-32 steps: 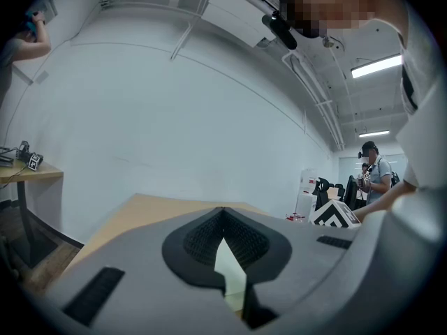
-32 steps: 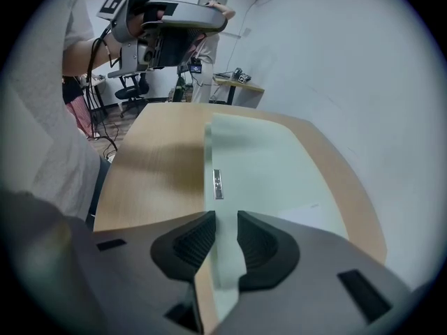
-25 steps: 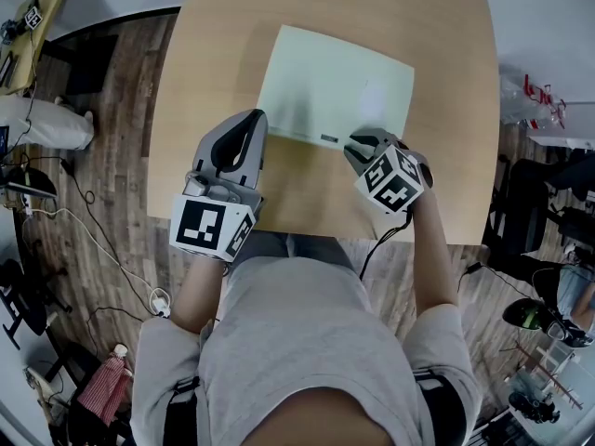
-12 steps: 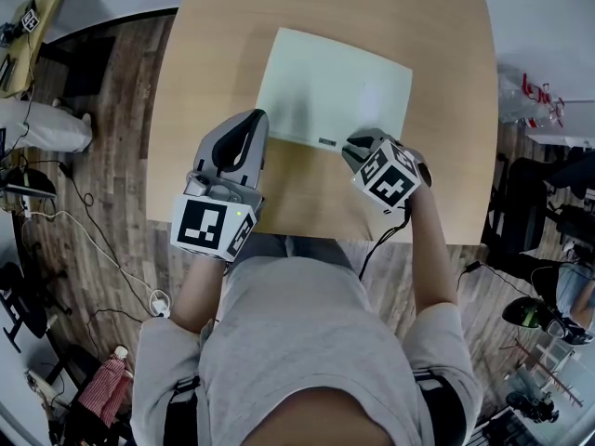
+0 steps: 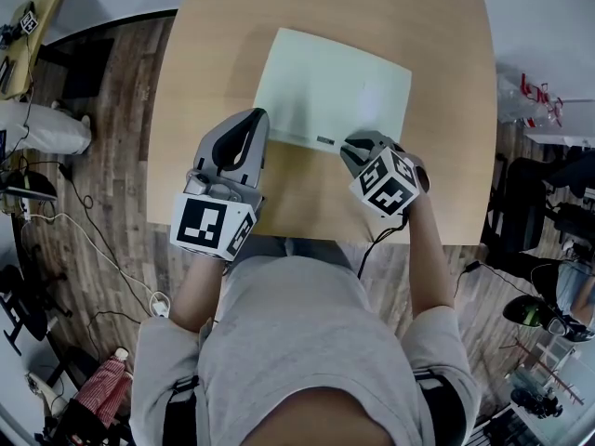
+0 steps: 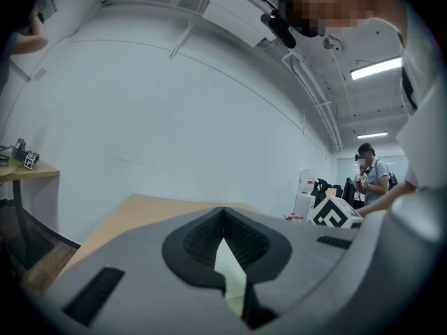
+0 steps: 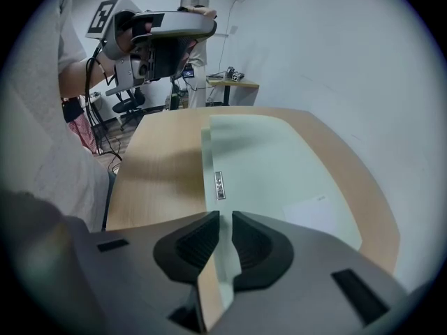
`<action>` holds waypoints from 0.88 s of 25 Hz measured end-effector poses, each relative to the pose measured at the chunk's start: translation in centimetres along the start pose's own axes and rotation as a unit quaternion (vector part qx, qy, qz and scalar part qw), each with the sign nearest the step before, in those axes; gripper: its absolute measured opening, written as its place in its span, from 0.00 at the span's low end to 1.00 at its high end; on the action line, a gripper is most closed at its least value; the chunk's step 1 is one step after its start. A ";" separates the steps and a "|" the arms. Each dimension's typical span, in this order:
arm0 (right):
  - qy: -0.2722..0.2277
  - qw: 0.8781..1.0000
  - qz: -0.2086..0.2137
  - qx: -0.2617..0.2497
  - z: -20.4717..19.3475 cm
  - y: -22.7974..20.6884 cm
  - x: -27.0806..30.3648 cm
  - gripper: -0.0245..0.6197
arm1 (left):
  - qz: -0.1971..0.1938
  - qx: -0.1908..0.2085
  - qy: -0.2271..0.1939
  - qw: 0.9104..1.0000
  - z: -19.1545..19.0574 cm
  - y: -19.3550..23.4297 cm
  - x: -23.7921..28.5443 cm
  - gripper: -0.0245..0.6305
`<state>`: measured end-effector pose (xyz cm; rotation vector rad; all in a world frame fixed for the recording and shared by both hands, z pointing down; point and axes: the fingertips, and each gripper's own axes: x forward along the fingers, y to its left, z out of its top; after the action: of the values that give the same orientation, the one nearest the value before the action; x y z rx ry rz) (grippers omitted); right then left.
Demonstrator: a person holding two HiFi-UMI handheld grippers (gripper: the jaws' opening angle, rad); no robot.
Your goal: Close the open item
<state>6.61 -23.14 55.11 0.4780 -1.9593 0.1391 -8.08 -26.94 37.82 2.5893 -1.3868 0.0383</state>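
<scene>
At near edge of pale green folder (image 5: 335, 86): right gripper (image 5: 358, 146) jaws barely parted, empty; left gripper (image 5: 252, 119) at its near-left corner, jaws together, empty. Folder seemingly flat, closed; next, probably withdraw.

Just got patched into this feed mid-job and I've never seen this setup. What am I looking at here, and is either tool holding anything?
There is no robot: a person is at a wooden table with a hand-held two-jaw gripper in each hand. The head view looks down from the person's head; the other two come from cameras riding on the grippers, looking along their jaws. The marker cubes are part of the grippers. On the table lies one flat pale green item, seemingly closed, a small label at its near edge. The left gripper sits by its near left corner, jaws together at the tips. The right gripper sits at the near edge, jaws a narrow slit apart. Neither appears to hold anything.
</scene>
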 end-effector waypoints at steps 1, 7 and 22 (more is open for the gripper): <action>0.000 1.000 0.000 -0.002 0.2 0.1 0.0 0.14 | -0.001 0.000 0.000 1.000 0.0 0.0 0.0 0.06; 0.010 1.000 0.003 0.005 -0.9 -0.1 -0.4 0.12 | -0.007 0.001 0.000 1.000 -0.1 -0.4 0.6 0.06; 0.056 0.998 0.028 0.011 -1.9 -0.1 0.4 0.06 | -0.015 0.000 0.006 1.000 -0.4 -0.5 1.7 0.06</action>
<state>8.12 -22.73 56.23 0.4222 -1.8637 0.2187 -6.67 -27.97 38.29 2.6043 -1.3445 0.0496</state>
